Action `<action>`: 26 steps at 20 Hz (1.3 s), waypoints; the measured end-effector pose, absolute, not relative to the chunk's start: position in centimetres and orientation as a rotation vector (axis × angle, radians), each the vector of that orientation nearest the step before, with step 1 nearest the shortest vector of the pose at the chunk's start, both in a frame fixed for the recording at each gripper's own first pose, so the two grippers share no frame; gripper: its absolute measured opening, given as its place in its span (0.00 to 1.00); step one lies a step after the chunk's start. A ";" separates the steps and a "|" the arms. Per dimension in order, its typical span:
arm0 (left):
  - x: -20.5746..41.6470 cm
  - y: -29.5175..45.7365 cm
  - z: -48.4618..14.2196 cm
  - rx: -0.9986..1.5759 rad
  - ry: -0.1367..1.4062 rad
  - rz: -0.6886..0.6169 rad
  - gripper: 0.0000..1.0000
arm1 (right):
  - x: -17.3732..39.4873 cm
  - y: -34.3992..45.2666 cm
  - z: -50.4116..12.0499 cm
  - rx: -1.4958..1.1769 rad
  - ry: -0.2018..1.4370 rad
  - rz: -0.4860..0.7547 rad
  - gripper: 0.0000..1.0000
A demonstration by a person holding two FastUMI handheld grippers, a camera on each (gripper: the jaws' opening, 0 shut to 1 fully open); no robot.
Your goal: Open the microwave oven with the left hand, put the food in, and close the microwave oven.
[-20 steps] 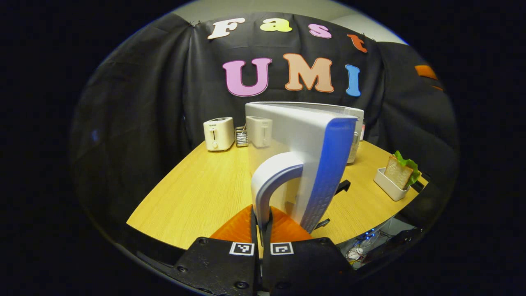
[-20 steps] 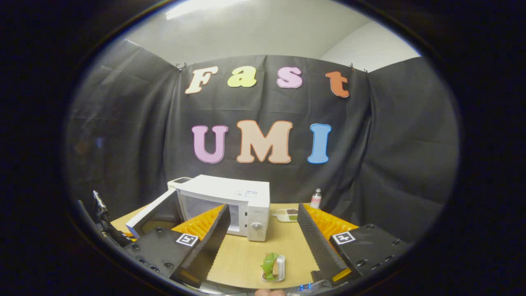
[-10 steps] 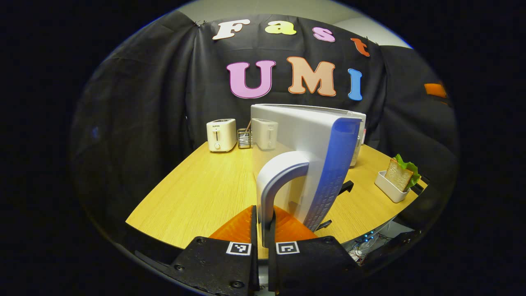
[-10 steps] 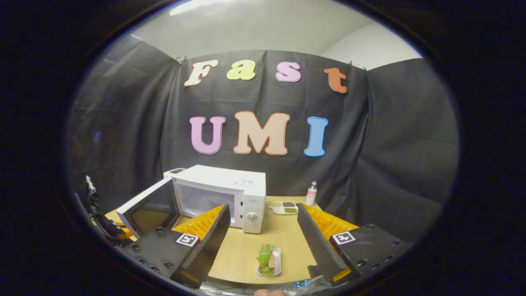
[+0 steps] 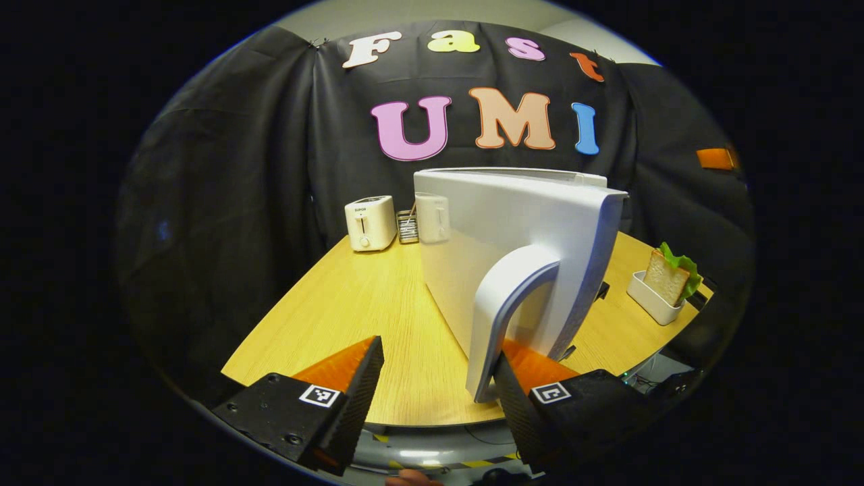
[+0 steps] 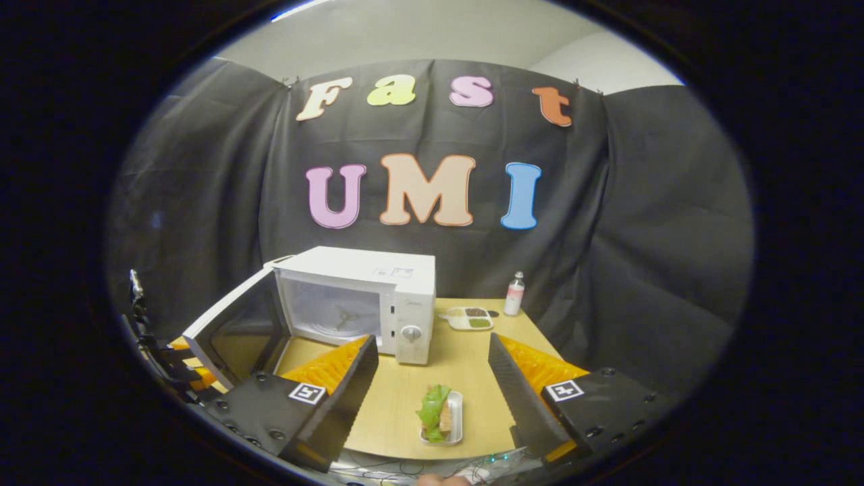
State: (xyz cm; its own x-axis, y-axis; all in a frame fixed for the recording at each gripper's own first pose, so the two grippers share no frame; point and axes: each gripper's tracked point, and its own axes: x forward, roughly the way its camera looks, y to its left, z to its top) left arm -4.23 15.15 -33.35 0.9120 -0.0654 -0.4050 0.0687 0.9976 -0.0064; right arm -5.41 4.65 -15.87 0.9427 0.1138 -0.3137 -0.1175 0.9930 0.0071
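The white microwave (image 6: pixel 378 297) stands at mid-table with its door (image 6: pixel 229 331) swung wide open and the cavity bare. In the left gripper view the door (image 5: pixel 513 223) shows edge-on, and its curved handle (image 5: pixel 503 317) hangs between the fingers of my left gripper (image 5: pixel 437 358). That gripper is open, and the handle lies close to its right finger. A sandwich with lettuce sits in a small white tray (image 6: pixel 439 418) near the table's front edge, also seen as the tray (image 5: pixel 665 283) at the right. My right gripper (image 6: pixel 432 351) is open and empty, above and short of the tray.
Two white toasters (image 5: pixel 368 223) and a small rack stand at the table's far left corner. A compartment dish (image 6: pixel 469 317) and a small bottle (image 6: pixel 514 293) sit to the right of the microwave. The black cloth wall closes the back.
My left gripper has opened and let go of the door handle. The door has swung wider over the second. The right gripper's view has tipped down, bringing the sandwich tray further into sight.
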 end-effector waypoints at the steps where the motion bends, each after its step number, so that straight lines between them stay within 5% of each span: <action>1: -4.5 15.3 -33.3 0.006 0.422 -0.066 0.88 | -5.3 4.6 -16.4 -0.015 0.329 0.117 0.98; 10: -6.5 16.3 -27.5 0.148 0.342 -0.067 0.87 | -4.1 5.0 -24.4 -0.038 0.446 0.119 1.00; 20: -6.4 19.3 -14.3 -0.179 0.141 0.091 0.94 | -2.4 4.3 -35.8 -0.034 0.655 0.066 1.00; 26: -6.9 19.2 -9.3 -0.052 0.035 0.081 0.94 | -2.1 4.6 -39.0 0.013 0.746 0.023 0.98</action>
State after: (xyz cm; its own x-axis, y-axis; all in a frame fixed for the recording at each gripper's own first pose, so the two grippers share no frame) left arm -6.87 19.16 -9.30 0.9961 0.0797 -0.0373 -0.0815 0.9954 -0.0502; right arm -2.06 4.64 -39.00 0.7339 0.0251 -0.6788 -0.0159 0.9997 0.0198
